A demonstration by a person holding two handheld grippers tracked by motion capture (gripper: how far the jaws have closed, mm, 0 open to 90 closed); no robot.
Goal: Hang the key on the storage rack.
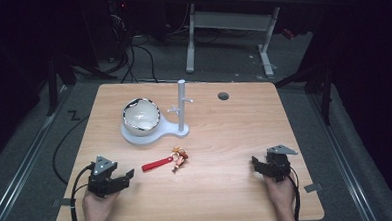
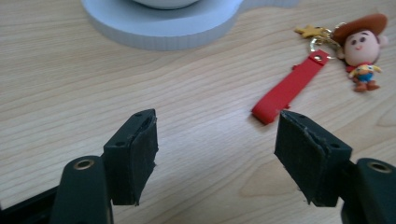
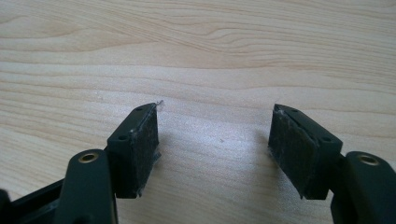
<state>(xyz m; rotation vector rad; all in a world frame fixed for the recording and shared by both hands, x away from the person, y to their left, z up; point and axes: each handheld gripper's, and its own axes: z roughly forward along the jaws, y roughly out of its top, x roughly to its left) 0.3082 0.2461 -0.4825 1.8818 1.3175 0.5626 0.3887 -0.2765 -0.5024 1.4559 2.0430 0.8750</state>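
A keychain lies mid-table: a red strap joined by a ring to a small cowboy figure. In the left gripper view the red strap and the cowboy figure lie ahead and to the right of the jaws. My left gripper is open at the near left, a short way left of the strap, with nothing between its pads. At the near right my right gripper is open over bare wood, and its pads hold nothing.
A white stand at mid-table carries a shiny bowl and an upright post with pegs. A round cable hole sits at the far right of the table. Beyond the table stand a desk frame and cables on the floor.
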